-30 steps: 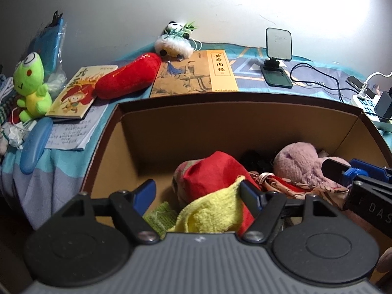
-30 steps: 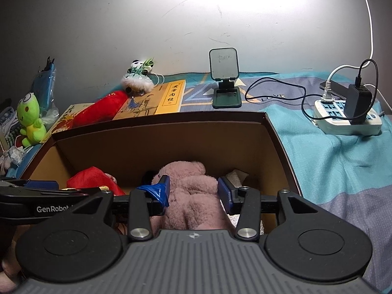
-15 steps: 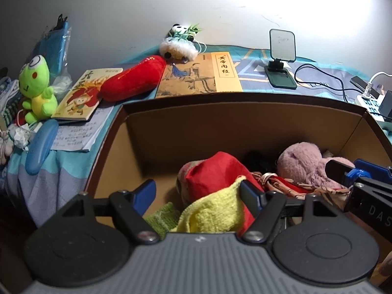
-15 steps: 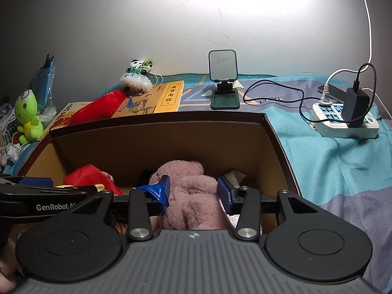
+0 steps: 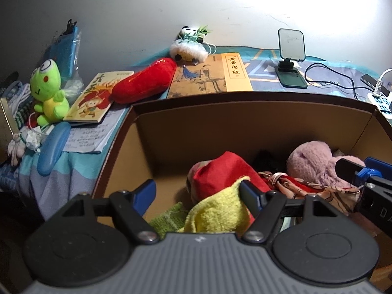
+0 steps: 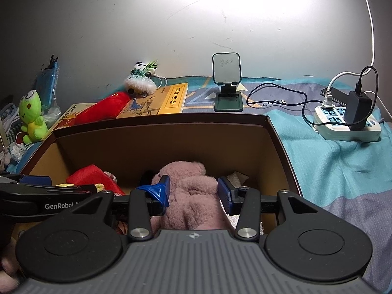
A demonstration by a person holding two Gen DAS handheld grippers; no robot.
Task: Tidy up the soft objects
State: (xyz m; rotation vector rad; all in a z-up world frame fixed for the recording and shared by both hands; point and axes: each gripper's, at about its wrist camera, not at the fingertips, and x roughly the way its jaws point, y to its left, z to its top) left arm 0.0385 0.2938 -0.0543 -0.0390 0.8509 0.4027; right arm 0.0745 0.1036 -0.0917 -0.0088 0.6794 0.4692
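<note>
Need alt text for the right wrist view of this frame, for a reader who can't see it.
The right tongs grip a pink plush toy inside an open cardboard box on a blue bedspread. The left tongs reach in beside a red cloth. Behind the box lie a yellow book, a phone stand and a power strip.

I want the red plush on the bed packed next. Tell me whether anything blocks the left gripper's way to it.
The cardboard box's far wall stands between the left gripper and the red plush, which lies beyond it on the bed. The gripper must lift over the rim. Nothing lies on the plush.
</note>
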